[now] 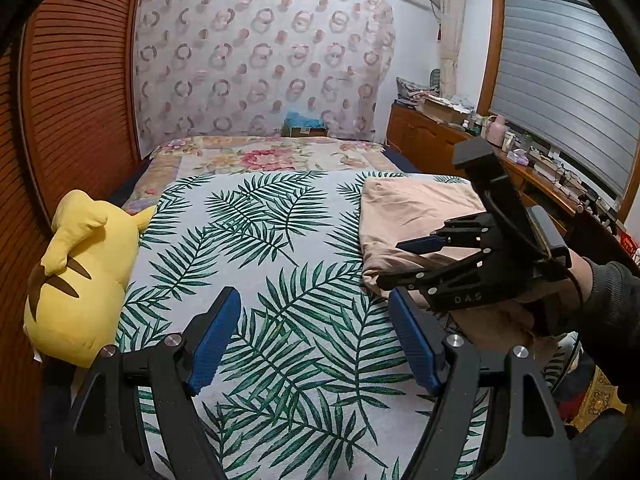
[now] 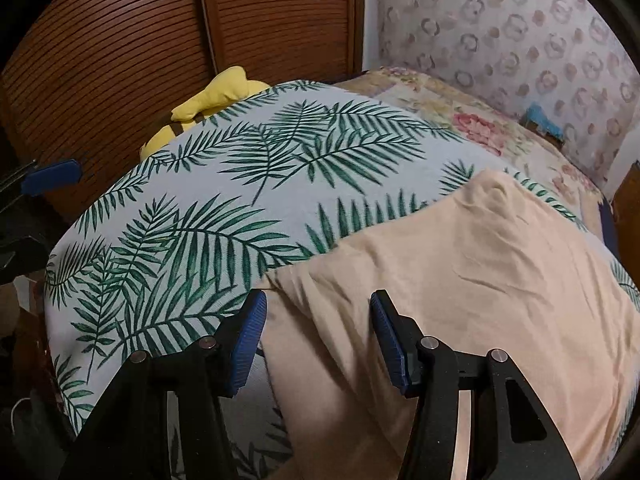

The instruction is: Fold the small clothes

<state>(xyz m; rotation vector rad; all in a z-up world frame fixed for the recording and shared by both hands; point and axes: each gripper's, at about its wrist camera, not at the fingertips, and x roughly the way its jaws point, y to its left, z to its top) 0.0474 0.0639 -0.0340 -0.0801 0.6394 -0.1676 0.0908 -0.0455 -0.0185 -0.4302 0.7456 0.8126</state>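
A peach-coloured garment lies folded on the palm-leaf cloth that covers the near part of the bed, toward four o'clock of that cloth in the left wrist view. The left tool hovers over bare leaf print with its blue pads well apart and nothing between them. The right tool is over the garment's near left corner, its jaws partly apart; the fabric shows in the gap, but the pads do not press on it. In the left wrist view the right tool sits at three o'clock, carried by a hand in a dark sleeve. A yellow plush toy rests at nine o'clock beside the slatted wooden doors.
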